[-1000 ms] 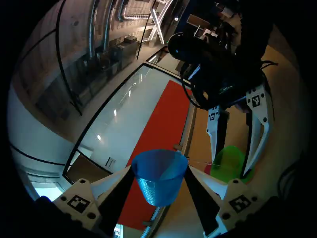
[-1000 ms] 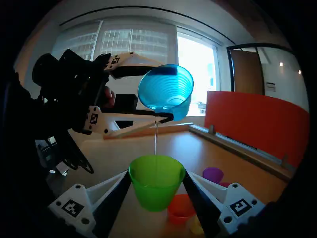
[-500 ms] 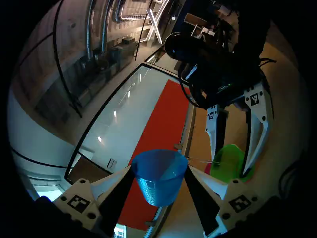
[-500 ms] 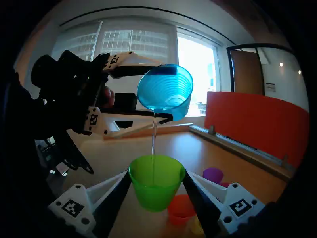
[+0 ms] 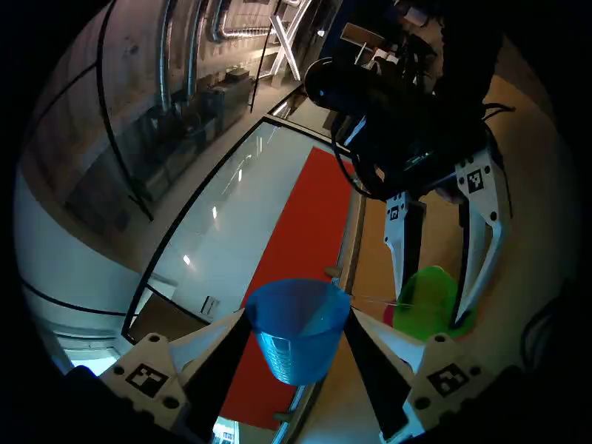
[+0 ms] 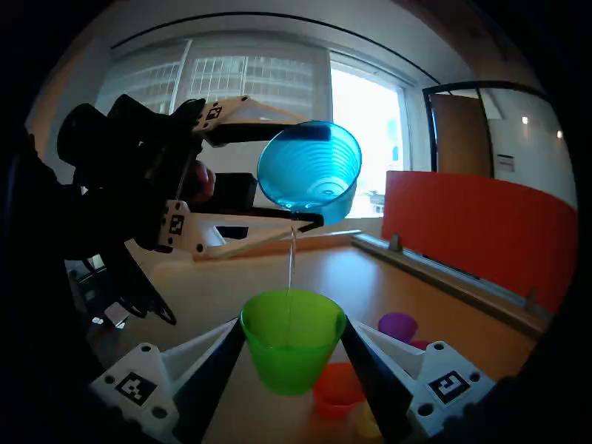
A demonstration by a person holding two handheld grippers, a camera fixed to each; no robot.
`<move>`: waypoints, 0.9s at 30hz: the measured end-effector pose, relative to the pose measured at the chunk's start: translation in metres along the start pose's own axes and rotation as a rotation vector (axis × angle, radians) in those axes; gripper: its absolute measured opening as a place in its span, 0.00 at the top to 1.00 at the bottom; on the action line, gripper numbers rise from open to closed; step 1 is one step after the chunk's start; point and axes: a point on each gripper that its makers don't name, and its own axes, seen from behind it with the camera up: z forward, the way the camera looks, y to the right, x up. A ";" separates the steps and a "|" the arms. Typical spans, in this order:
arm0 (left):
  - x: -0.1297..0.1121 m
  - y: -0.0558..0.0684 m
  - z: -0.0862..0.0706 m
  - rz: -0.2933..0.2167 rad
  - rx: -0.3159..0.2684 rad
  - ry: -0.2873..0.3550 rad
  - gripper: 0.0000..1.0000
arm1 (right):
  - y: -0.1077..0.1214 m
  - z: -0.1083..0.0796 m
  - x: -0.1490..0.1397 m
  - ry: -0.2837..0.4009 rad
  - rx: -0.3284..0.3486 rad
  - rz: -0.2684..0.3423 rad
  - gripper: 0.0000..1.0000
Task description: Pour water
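Above table (image 6: pixel 414 288), left gripper (image 5: pixel 296 320) grips blue cup (image 6: pixel 311 172) pouring water (image 6: pixel 290 259) into green cup (image 6: pixel 292 355) right gripper (image 6: pixel 293 324) grips.

Bright window (image 6: pixel 362 140) backlights the scene; fisheye edges bend and darken.

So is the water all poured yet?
Not yet. Done: the left gripper holds the blue cup tipped above the green cup, which sits in the right gripper. In hand: a thin stream of water falls from the blue rim into the green cup. Left: emptying the blue cup and turning it upright. How much water remains, I cannot tell.
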 end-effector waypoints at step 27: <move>0.003 0.004 -0.002 0.043 0.001 0.000 0.15 | -0.001 -0.001 0.001 0.003 -0.001 -0.007 0.07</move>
